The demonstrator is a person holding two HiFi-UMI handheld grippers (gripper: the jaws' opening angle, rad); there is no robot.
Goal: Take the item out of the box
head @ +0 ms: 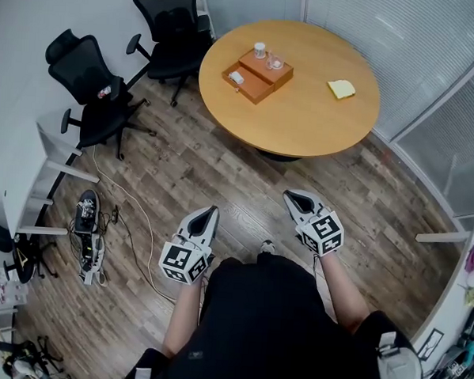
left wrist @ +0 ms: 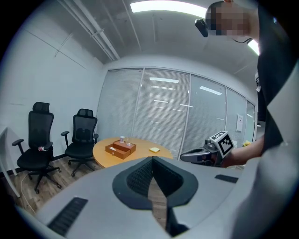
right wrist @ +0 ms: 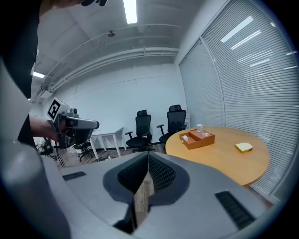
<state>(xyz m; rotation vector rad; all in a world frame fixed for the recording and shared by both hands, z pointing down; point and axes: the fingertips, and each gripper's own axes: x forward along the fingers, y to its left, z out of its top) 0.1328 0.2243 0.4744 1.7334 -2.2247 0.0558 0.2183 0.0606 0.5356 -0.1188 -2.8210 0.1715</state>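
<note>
Grippers (head: pixel 211 211) (head: pixel 289 196), two; box (head: pixel 256 75), one; table (head: pixel 304 117), one

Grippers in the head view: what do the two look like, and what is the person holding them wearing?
They match. The left gripper and right gripper have light grey shells tapering to a point, with black ribbed pads inside. Each carries a white cube printed with black square markers at its rear. No cables show. The person wears a black top; no sleeves cover the forearms.
</note>
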